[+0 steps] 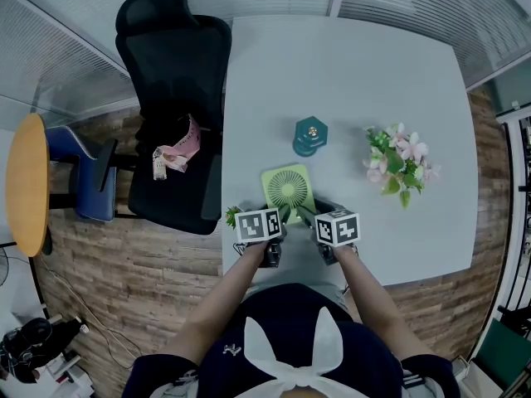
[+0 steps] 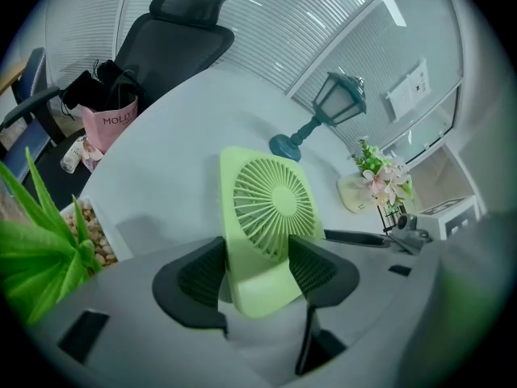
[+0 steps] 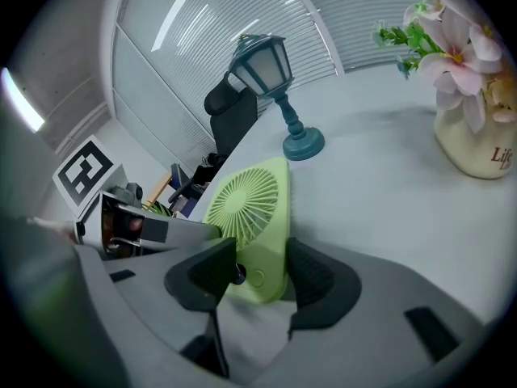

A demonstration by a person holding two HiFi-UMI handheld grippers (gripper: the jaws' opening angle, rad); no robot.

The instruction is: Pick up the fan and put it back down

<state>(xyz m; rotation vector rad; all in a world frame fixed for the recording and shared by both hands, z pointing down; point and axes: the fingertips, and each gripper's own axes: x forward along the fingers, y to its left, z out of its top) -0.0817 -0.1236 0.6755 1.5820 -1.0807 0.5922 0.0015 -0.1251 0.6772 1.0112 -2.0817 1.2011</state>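
A light green square fan [image 1: 288, 187] stands tilted near the front edge of the white table [image 1: 357, 65], right in front of the person. My left gripper [image 1: 280, 216] is shut on its lower left part. In the left gripper view the fan [image 2: 271, 208] fills the gap between the two dark pads, which press its side edges. My right gripper [image 1: 309, 216] is shut on the lower right part. In the right gripper view the pads clamp the fan [image 3: 246, 208] across its thickness, front and back. Whether its base touches the table I cannot tell.
A teal lantern lamp [image 1: 310, 135] stands just behind the fan, and a vase of pink flowers [image 1: 398, 164] to its right. A small potted plant [image 1: 232, 215] sits at the table's left edge beside my left gripper. A black office chair [image 1: 174, 98] holding a pink bag [image 1: 178, 152] stands left of the table.
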